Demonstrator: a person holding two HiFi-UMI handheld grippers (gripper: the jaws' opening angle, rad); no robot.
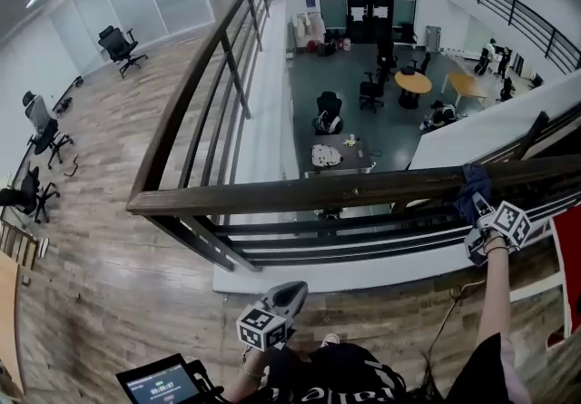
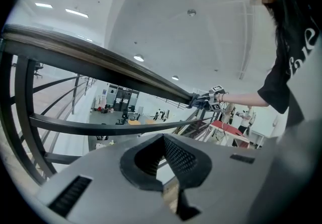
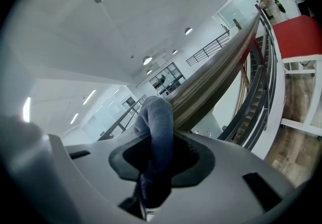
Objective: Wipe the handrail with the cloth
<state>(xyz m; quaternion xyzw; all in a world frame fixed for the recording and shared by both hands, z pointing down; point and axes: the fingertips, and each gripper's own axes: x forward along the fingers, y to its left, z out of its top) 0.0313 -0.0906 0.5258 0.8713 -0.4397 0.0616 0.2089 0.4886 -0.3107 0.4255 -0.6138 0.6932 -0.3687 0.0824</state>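
At handrail [image 1: 318, 192] right end: right gripper [image 3: 157, 160] pinches dark blue cloth [image 3: 156, 117], soft, limp, light; hold it bunched. Left gripper [image 2: 162, 163] closed, empty.

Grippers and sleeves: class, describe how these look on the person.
Left gripper and right gripper are grey, each carrying a cube of black-and-white square markers; the fingers have black ridged pads. The person wears a black short-sleeved shirt with white lettering.

no legible text or labels
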